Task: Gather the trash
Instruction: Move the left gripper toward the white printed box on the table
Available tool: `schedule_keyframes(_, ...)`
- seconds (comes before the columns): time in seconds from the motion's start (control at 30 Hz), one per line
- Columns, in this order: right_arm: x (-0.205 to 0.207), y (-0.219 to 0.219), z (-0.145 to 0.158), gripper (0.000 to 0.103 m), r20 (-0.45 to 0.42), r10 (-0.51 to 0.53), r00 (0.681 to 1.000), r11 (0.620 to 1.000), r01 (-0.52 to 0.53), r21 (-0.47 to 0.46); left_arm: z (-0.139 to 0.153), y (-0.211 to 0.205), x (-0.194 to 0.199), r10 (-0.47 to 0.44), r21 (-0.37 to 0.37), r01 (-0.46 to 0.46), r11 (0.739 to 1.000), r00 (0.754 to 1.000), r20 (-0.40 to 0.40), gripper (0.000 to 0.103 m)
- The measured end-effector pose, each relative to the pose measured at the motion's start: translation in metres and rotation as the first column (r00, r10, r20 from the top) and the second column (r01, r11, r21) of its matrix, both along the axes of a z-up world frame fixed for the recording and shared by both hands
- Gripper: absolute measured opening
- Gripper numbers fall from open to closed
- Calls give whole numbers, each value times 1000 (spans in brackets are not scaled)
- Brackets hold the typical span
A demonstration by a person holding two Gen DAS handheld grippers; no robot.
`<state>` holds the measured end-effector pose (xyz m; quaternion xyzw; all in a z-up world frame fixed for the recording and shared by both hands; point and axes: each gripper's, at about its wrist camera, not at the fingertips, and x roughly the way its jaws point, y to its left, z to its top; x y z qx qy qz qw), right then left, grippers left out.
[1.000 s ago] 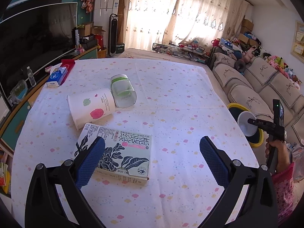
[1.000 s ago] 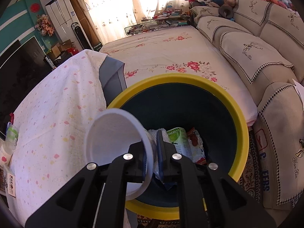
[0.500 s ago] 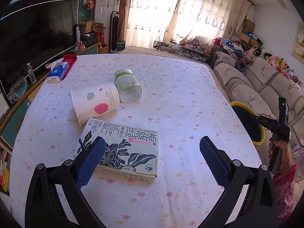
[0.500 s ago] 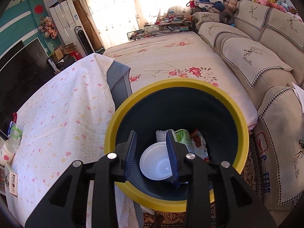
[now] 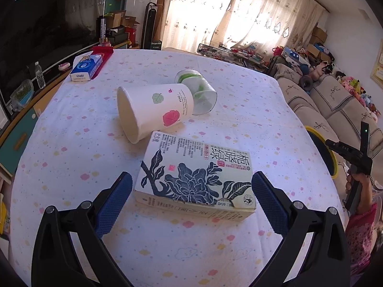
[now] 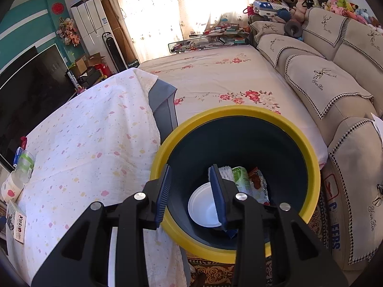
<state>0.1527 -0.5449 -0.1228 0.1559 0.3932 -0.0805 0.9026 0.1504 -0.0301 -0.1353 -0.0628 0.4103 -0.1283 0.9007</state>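
Your right gripper [image 6: 190, 195] hangs over the bin [image 6: 235, 112], jaws part-open with nothing between them, having just been opening; the white bowl [image 6: 203, 210] lies in the bin beside wrappers [image 6: 249, 181]. Your left gripper [image 5: 191, 201] stands wide, straddling the box [image 5: 195, 174] on the table [image 5: 239, 119], probably your next pickup. Behind the box, a paper cup [image 5: 153, 110] and a clear tub [image 5: 198, 91] lie tipped, apparently empty.
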Motion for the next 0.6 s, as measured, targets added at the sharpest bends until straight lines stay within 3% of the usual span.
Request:
schedule_keyframes(0.13, 3, 6, 0, 33, -4, 13, 1000, 1000, -13, -2, -4, 6, 5, 6, 18, -6, 1000, 1000, 7, 98)
schedule_keyframes(0.27, 5, 7, -1, 33, -11, 19, 1000, 1000, -19, -5, -5, 16, 8, 4, -11, -4, 1000, 1000, 5, 98)
schedule_keyframes(0.37, 7, 8, -2, 33, -12, 22, 1000, 1000, -22, -3, -13, 9, 8, -59, -32, 58, 998, 998, -36, 98)
schedule_keyframes(0.5, 8, 11, 0, 33, -5, 29, 1000, 1000, -29, -2, -22, -10, -1, -97, -2, 97, 995, 994, -53, 98)
schedule_keyframes(0.6, 8, 12, 2, 33, 0, 32, 999, 999, -32, -2, -21, -38, -15, -204, -44, 201, 979, 977, -65, 98)
